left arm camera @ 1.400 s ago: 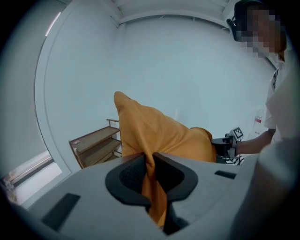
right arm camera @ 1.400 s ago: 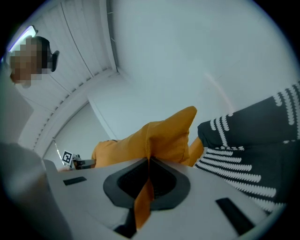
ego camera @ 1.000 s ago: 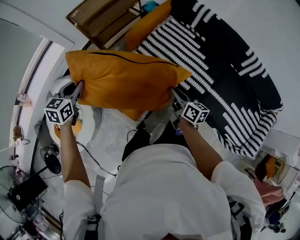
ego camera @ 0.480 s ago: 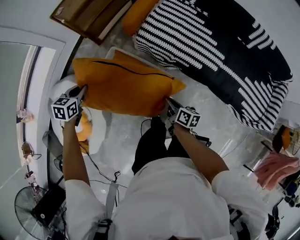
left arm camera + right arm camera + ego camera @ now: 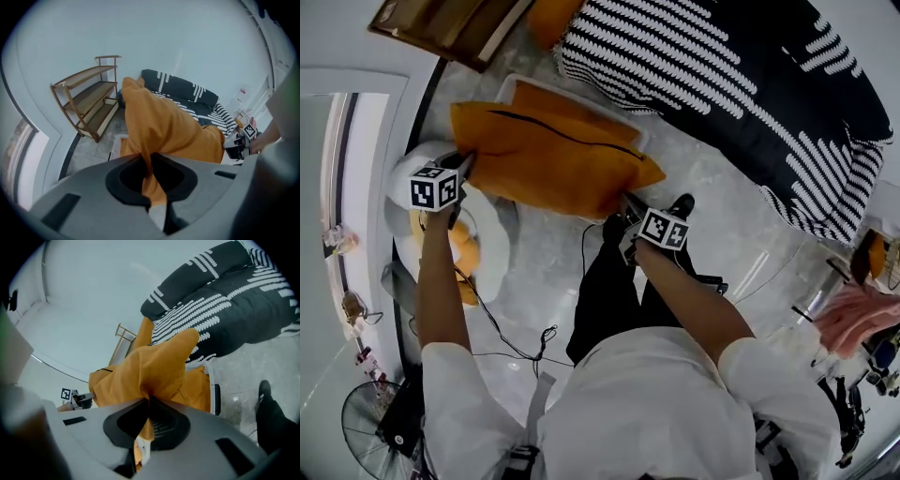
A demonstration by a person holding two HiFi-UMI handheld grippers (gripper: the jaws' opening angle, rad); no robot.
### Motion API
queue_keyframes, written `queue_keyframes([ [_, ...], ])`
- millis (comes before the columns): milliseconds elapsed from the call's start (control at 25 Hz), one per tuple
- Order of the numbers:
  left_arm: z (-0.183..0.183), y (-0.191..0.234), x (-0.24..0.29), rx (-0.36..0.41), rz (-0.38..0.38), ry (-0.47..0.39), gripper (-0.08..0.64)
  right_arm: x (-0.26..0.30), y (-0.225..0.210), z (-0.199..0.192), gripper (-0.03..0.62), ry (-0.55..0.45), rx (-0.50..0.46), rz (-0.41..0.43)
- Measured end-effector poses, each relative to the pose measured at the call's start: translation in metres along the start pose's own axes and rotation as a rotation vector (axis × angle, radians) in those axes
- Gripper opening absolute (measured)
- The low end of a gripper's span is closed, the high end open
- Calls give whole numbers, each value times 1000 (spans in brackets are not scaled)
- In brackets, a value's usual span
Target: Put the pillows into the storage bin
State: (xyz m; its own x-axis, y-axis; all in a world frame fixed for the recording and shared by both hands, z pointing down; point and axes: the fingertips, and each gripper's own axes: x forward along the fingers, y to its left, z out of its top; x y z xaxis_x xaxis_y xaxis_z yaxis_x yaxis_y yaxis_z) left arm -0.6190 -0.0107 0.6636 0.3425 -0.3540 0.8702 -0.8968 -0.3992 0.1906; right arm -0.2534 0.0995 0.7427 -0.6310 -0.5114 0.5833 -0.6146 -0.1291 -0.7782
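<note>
left gripper (image 5: pixel 466 163): clenched on pillow (image 5: pixel 548 155) left corner
right gripper (image 5: pixel 629 200): clenched on right corner
pillow: upper centre, overlapping white storage bin (image 5: pixel 512 86)

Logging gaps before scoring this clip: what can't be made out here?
- Inside of the storage bin: head view, the held orange pillow covers it; only the rim shows.
- Orange shape at the top edge: head view, cut off; pillow or not, unclear.
- Orange item on the white round object: head view, partly behind the person's forearm.
</note>
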Motion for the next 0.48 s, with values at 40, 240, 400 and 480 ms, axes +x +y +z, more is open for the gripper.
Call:
queue_keyframes([
  [40, -2, 3, 5, -1, -2, 9, 46, 4, -4, -1, 32, -2, 2, -5],
  [240, -24, 28, 39, 1, 82, 60, 196, 21, -39, -15, 35, 4, 118, -71],
  [400, -21, 48, 38, -17, 230, -57, 270, 21, -39, -14, 150, -7, 129, -66],
  [480, -9, 31, 30, -12, 203, -129, 270, 10, -22, 1, 150, -23, 21, -31],
])
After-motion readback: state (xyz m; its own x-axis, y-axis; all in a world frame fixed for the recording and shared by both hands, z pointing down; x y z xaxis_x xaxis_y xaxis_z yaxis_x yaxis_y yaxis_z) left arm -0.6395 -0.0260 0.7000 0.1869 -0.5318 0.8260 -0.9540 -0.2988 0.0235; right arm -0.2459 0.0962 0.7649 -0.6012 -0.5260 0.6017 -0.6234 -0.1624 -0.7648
